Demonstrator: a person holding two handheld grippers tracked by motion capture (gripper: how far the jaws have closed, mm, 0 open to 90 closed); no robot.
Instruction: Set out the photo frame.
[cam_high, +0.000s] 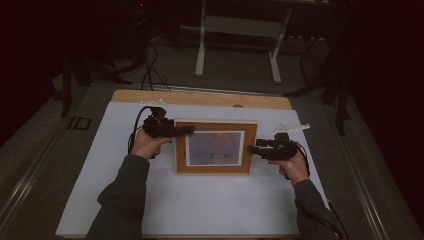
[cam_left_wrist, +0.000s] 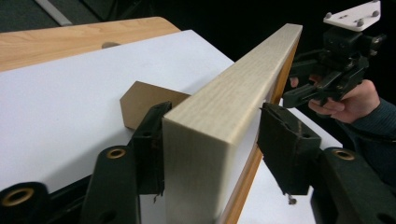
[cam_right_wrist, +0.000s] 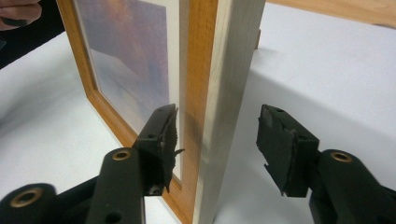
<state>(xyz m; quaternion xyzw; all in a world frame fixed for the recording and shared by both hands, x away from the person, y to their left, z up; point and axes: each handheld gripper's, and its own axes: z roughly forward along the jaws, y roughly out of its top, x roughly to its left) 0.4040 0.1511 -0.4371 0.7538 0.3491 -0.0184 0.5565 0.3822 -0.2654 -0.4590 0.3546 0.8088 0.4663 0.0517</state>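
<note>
From the high view your left gripper (cam_high: 187, 130) covers the picture frame's (cam_high: 216, 148) top-left corner, so you can't see any gap there. Your left gripper view clears it up: the frame's edge (cam_left_wrist: 224, 116) sits between wide jaws, one pad beside it, the other clear, with a brown stand flap (cam_left_wrist: 142, 105) behind. Frame stands mid-mat (cam_high: 200, 200). Your right gripper (cam_high: 252, 149) comes in level at the right edge, jaws wide too, not pinching.
</note>
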